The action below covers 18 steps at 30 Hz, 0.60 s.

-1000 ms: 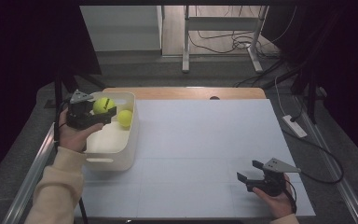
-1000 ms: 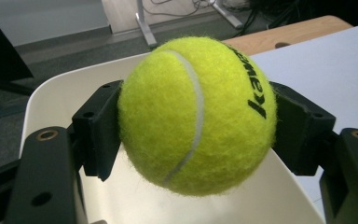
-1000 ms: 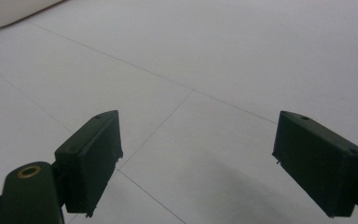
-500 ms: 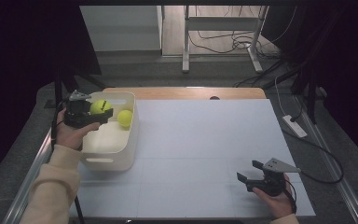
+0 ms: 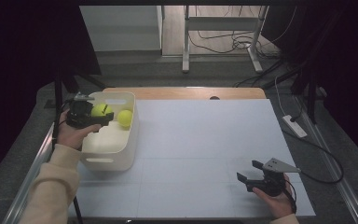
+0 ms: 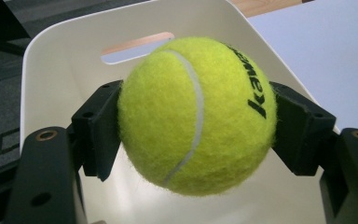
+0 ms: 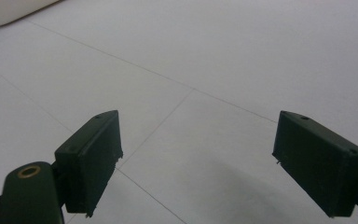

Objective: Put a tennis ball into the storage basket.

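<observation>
Fingers (image 6: pixel 100 133) of left gripper (image 5: pixel 98 114) clamp a yellow tennis ball (image 6: pixel 196 114) on both sides, held above the white bin (image 5: pixel 114 161) at table's left edge. 2nd ball (image 5: pixel 124 118) sits inside bin, just beside the held one. Far right: right gripper (image 5: pixel 251 175) w/ jaws spread wide, nothing btwn them, low over white table (image 5: pixel 205 140).

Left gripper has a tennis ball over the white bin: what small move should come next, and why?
Probably open the left gripper and drop the tennis ball. Its fingers clamp the ball above the open white bin, where a second ball already lies.
</observation>
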Available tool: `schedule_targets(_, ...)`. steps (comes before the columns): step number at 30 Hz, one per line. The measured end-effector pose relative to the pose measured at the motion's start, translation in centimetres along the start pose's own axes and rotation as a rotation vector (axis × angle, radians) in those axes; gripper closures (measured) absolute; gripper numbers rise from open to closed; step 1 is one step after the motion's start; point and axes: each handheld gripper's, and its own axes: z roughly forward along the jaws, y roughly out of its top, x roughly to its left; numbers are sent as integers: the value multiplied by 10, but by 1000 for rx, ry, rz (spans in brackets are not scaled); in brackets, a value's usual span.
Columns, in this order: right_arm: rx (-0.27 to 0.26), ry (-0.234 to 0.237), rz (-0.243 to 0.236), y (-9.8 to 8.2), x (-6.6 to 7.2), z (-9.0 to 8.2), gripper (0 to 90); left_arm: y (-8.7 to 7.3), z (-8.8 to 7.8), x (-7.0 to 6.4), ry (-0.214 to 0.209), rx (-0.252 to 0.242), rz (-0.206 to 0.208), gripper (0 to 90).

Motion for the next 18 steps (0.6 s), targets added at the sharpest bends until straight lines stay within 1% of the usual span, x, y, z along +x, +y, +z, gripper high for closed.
schedule_targets(5, 0, 0, 0, 0, 0, 0, 150, 1, -1, 1, 8, 1, -10, 269)
schedule_targets(8, -1, -1, 1, 0, 0, 0, 150, 0, -1, 1, 9, -9, -26, 264)
schedule_targets(10, -1, -1, 2, 0, 0, 0, 150, 0, -1, 2, 2, -15, -31, 229)
schedule_targets(11, -1, -1, 1, 0, 0, 0, 150, 0, -3, 2, -3, -37, -37, 213)
schedule_targets(12, -1, -1, 1, 0, 0, 0, 150, 0, -3, 2, -3, -37, -37, 203)
schedule_targets(14, 0, -2, 2, 0, 0, 0, 150, 2, -6, 2, -14, -55, -39, 187)
schedule_targets(18, -1, -2, 3, 0, 0, -1, 150, 2, -11, -1, -47, -91, -23, 169)
